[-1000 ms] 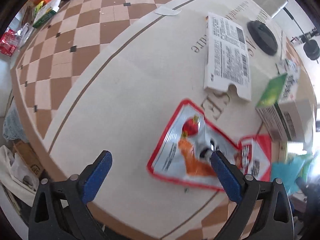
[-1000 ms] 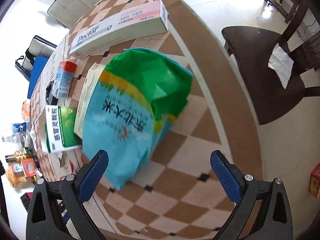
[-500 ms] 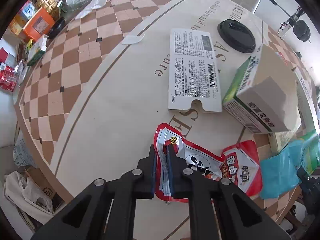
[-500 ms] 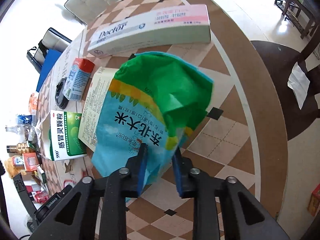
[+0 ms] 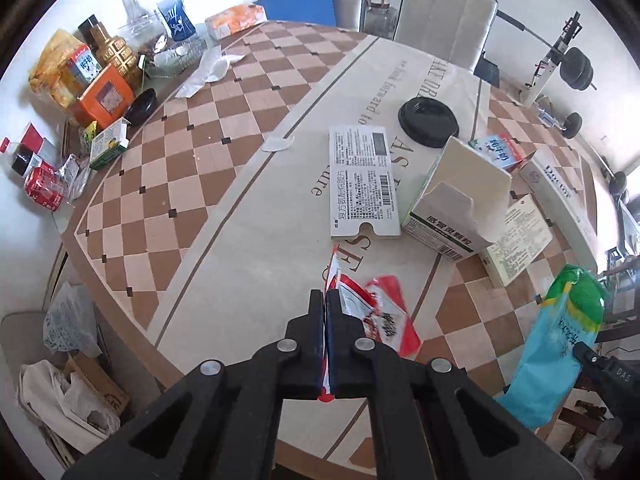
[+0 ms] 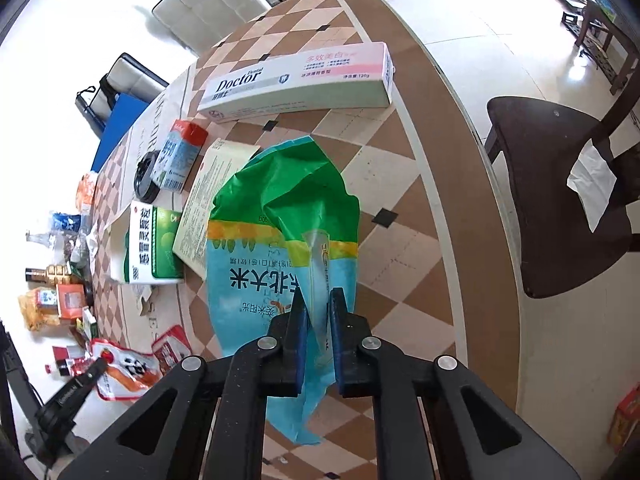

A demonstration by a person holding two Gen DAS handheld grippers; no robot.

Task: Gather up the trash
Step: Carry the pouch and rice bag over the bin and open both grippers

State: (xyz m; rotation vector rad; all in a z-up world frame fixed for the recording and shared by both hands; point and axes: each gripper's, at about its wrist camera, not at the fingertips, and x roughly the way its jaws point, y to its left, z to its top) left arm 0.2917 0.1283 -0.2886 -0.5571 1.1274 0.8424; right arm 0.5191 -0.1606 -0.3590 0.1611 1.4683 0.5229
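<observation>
Both grippers, spread wide a second ago above litter lying flat on the checkered table (image 5: 248,208), now pinch their catches. The left gripper (image 5: 325,300) has its fingers pressed together on the edge of a red-and-white snack wrapper (image 5: 380,320), which was flat beneath it before and now hangs folded from the grip, lifted above the table near its front edge. The right gripper (image 6: 318,308) has its fingers clamped on a blue-and-green rice bag (image 6: 280,240), raised and crumpled over the checks. The left wrist view alone takes in the flattened white medicine carton (image 5: 362,182), the black lid (image 5: 428,122) and the clutter of bottles and boxes at the table's far end, with the rice bag (image 5: 560,344) dangling at right. The right wrist view alone shows the long Doctor toothpaste box (image 6: 296,80), a dark wooden chair (image 6: 560,184) on the tiled floor, and the green medicine box (image 6: 154,246) beside the bag.
</observation>
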